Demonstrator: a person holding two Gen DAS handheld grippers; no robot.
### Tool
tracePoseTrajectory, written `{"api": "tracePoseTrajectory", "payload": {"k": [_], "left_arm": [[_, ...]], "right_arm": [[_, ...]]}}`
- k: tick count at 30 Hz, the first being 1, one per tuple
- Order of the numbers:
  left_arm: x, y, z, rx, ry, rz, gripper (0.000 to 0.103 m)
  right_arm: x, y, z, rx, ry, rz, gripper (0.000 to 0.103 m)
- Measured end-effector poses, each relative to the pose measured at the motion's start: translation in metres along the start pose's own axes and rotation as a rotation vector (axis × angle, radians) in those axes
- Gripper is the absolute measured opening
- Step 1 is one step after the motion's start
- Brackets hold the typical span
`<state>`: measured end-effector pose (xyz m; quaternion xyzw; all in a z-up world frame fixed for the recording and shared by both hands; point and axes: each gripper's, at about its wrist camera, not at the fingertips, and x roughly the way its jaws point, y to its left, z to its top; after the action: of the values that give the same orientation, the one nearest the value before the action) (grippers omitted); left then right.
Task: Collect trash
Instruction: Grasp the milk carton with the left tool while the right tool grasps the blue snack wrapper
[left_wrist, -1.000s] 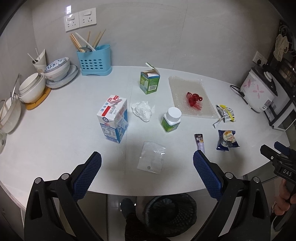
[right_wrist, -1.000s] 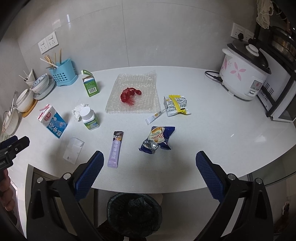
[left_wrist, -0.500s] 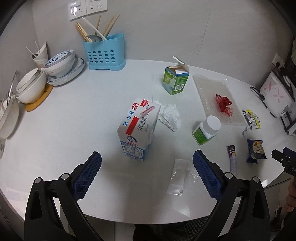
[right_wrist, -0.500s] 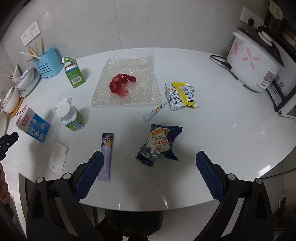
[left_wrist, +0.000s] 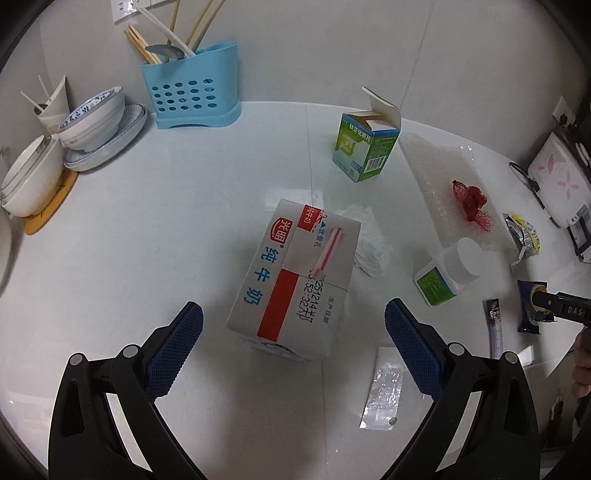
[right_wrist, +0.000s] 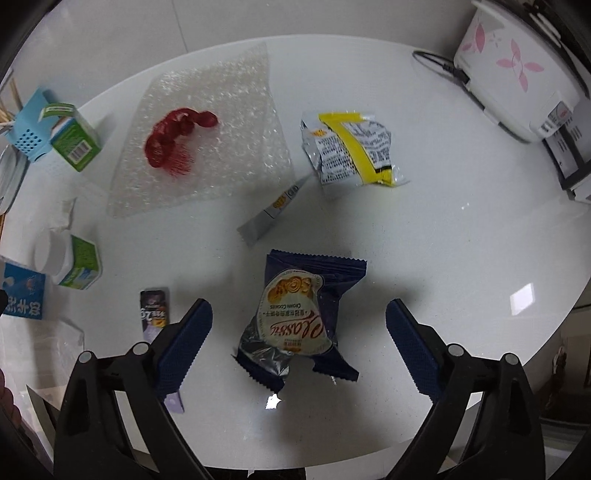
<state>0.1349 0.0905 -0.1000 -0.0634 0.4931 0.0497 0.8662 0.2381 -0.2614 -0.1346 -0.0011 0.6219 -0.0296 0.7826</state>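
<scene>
My left fingers (left_wrist: 293, 341) hang open around the milk carton (left_wrist: 295, 278) on the table (left_wrist: 147, 240); my right fingers (right_wrist: 299, 341), closing, straddle a cookie wrapper (right_wrist: 299, 315) (2 pieces of trash lined up for pickup).

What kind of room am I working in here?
Most likely a home kitchen or dining corner. A rice cooker sits plugged in at the back of the white table, stacked bowls stand beside a blue holder of chopsticks, and food wrappers and a milk carton lie about.
</scene>
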Motion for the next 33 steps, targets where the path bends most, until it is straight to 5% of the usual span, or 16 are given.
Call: {"api": "tracePoseTrajectory", "payload": {"k": [13,18,21,27,33], "left_arm": [[0.016,-0.004,0.001,0.030,0.019,-0.033,0.081],[0.020,-0.006,0.001,0.041,0.037,-0.051,0.066],[0.024,-0.008,0.001,0.056,0.063,-0.068,0.041],[0.022,-0.007,0.003,0.072,0.056,-0.073,0.040],[0.018,-0.008,0.004,0.091,0.049,-0.103,0.040]], "right_arm": [[0.028,-0.007,0.008,0.093,0.095,0.006,0.066],[0.035,-0.008,0.011,0.122,0.112,0.013,0.052],[0.035,-0.008,0.012,0.144,0.111,0.011,0.044],[0.031,-0.006,0.013,0.163,0.103,0.030,0.019],[0.027,0.000,0.007,0.165,0.090,0.021,0.015]]}}
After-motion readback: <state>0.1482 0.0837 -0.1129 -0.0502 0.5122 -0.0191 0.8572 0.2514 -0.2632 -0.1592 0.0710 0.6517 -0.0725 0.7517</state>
